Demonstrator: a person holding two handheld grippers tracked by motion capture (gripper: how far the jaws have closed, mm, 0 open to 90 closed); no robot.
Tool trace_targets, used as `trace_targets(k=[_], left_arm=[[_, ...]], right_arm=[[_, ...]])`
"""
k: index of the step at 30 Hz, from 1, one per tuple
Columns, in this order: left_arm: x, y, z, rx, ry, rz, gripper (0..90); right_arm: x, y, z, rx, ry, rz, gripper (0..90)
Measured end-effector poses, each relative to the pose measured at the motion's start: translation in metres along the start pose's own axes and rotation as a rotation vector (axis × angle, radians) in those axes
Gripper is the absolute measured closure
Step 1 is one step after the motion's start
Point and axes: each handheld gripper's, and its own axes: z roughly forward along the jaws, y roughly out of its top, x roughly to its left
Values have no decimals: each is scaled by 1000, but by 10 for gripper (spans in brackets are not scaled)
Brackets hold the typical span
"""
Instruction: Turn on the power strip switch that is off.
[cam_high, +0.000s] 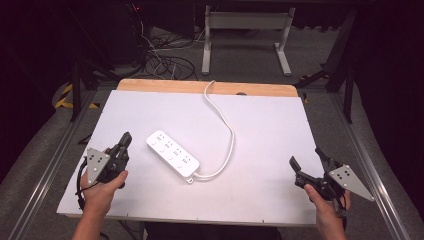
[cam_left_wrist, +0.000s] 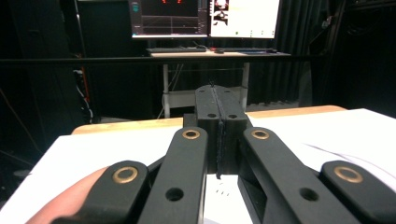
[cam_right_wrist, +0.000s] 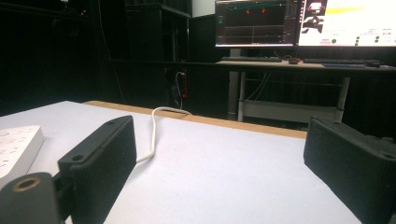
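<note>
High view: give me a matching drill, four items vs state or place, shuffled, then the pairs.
1. left tool
2. right tool
3. power strip
4. white cable

A. jaws wide apart
B. runs off the table's far edge
C. jaws pressed together
D. lies flat mid-table, between the tools

Pairs: 1-C, 2-A, 3-D, 4-B

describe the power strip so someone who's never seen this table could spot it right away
On the white table with a wooden strip along its far edge, look left of centre, between the left gripper and the right gripper. The power strip lies flat and diagonal there, touched by neither. It is the one white slab with rows of sockets, its white cord curling off the far edge.
</note>
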Motion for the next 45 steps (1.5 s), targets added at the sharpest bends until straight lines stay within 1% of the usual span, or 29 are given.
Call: trace_targets(k=[3,4,6,7,8,9,10,12,13,14,15,16,18,20,22,23,24,25,27,28,30,33,34,35,37,39,40,42,45], left_arm=[[-6,6,6,7,-26,-2,899],[-9,8,8,13,-39,4,900],[-17,9,12,41,-69,30,900],[-21,9,15,58,-83,54,900],[-25,9,18,86,-102,78,900],[-29,8,21,115,-128,92,900],[-33,7,25,150,-154,109,900],[-42,5,32,225,-191,137,900],[-46,4,35,272,-211,138,900],[-46,4,35,272,-211,138,900],[-54,3,40,354,-247,158,900],[-57,4,43,398,-272,167,900],[-61,5,47,456,-296,176,900],[-64,6,50,515,-329,170,900],[-67,6,54,576,-354,189,900],[-68,5,56,605,-372,190,900],[-69,5,58,629,-384,201,900],[-71,4,60,654,-399,198,900],[-75,3,62,697,-408,222,900],[-77,2,64,719,-418,224,900],[-80,1,67,760,-421,242,900],[-84,1,70,799,-422,260,900],[-84,1,70,799,-422,260,900],[-87,1,72,813,-424,256,900],[-88,0,73,831,-428,263,900],[-88,-1,73,834,-426,259,900],[-89,-2,73,846,-427,267,900],[-89,-3,74,854,-425,274,900],[-89,-3,75,861,-423,270,900]], right_arm=[[-1,0,-1,3,-4,8,100],[-1,0,-1,4,-5,7,100],[0,0,-1,3,-6,6,100],[0,0,-1,4,-7,5,100],[0,0,-1,5,-7,5,100],[0,-1,-1,5,-8,4,100],[0,-1,0,6,-7,2,100],[0,-1,0,9,-9,1,100],[0,-1,0,8,-11,1,101],[0,-1,0,8,-11,1,101],[-1,-1,-1,7,-8,5,101],[-1,-1,-1,7,-7,6,101],[-2,-1,-1,9,-9,11,102],[-3,-2,-1,7,-10,10,102],[-2,-2,-1,11,-9,11,104],[-2,-2,-1,12,-8,10,105],[-2,-2,0,13,-7,7,109],[-2,-2,0,20,-7,15,109],[-1,-2,0,18,-3,13,110],[-1,-2,0,17,-3,13,110],[-2,-2,0,19,-6,16,111],[-2,-2,0,17,-7,16,113],[-2,-2,0,18,-8,16,114],[-2,-2,0,18,-8,16,115],[-2,-2,0,18,-8,18,116],[-2,-2,0,19,-8,17,117],[-2,-2,0,18,-8,16,118],[-2,-2,0,18,-5,18,119],[-2,-2,0,16,-5,17,121]])
